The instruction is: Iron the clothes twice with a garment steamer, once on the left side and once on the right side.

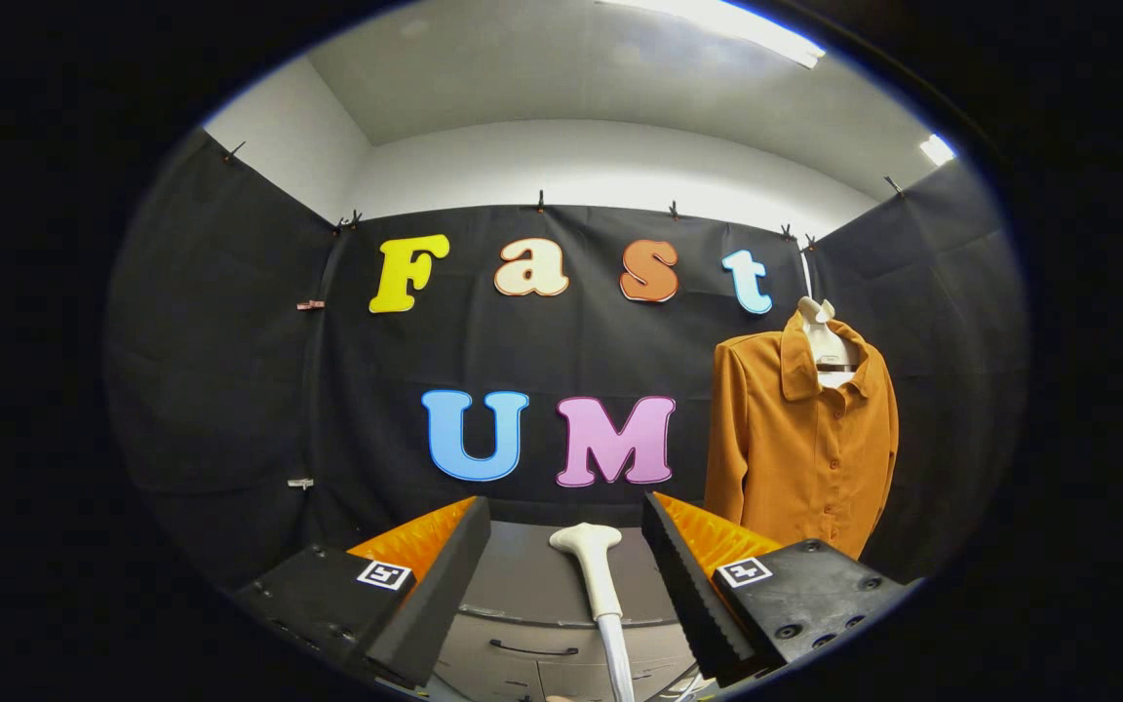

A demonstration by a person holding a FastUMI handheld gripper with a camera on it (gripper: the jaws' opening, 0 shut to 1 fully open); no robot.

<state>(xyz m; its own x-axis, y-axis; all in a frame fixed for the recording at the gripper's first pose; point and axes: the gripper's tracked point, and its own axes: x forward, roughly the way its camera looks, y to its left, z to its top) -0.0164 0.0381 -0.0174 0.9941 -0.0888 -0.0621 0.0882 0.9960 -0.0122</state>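
Steamer (593,570) stands upright between my fingers, its pale head level with the fingertips and its handle running down toward me. My gripper (566,522) is spread wide; neither finger touches the steamer, and there is a clear gap on each side. Below it I see a grey cabinet (532,624) with a dark drawer handle. The shirt (795,448), orange with a collar and a buttoned front, hangs on a white hanger (823,336) against the black wall, beyond my right finger and well apart from the steamer.
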